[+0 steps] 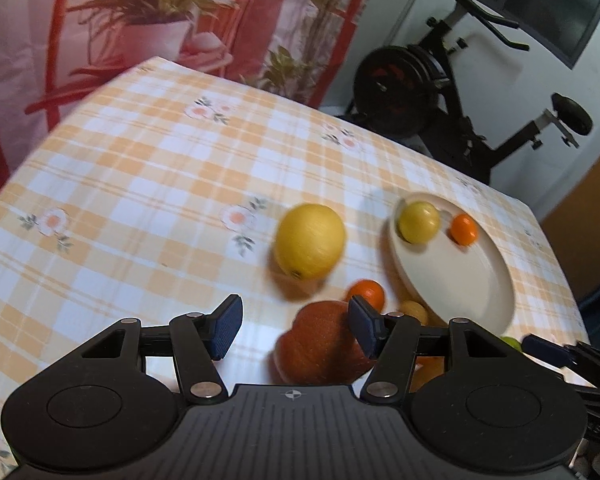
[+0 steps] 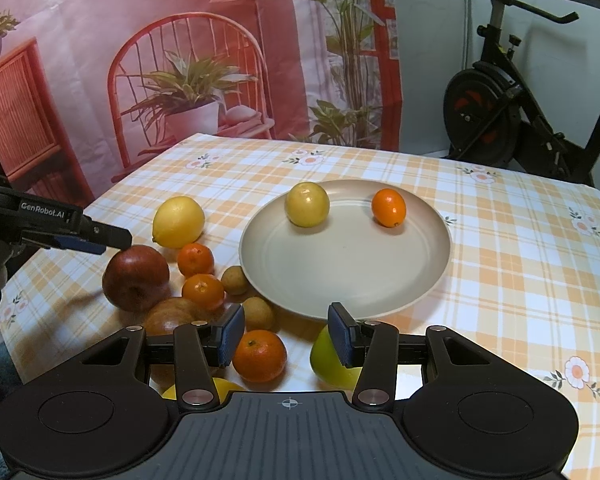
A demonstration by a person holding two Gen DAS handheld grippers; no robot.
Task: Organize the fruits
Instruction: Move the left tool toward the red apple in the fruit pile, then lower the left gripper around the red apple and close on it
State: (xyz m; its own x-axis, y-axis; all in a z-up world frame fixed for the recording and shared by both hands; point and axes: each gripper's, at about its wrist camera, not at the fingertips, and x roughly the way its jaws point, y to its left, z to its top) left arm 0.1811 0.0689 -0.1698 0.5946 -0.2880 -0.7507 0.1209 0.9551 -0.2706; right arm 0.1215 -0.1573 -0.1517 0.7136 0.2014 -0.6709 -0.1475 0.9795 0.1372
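Observation:
A beige plate (image 2: 380, 280) holds a yellow-green fruit (image 2: 307, 204) and a small orange fruit (image 2: 388, 207); the plate also shows in the left wrist view (image 1: 468, 280). Left of the plate lie a lemon (image 2: 178, 221), a red apple (image 2: 135, 277), several tangerines and small brown fruits. My left gripper (image 1: 294, 326) is open, just above the red apple (image 1: 320, 348), with the lemon (image 1: 310, 240) beyond. My right gripper (image 2: 286, 334) is open and empty, over a tangerine (image 2: 259, 355) and beside a green fruit (image 2: 332, 364).
The table has an orange checked cloth (image 2: 500, 240). A printed backdrop (image 2: 180, 60) hangs behind it. An exercise bike (image 2: 508, 100) stands at the back right. The left gripper's body shows at the left of the right wrist view (image 2: 52, 228).

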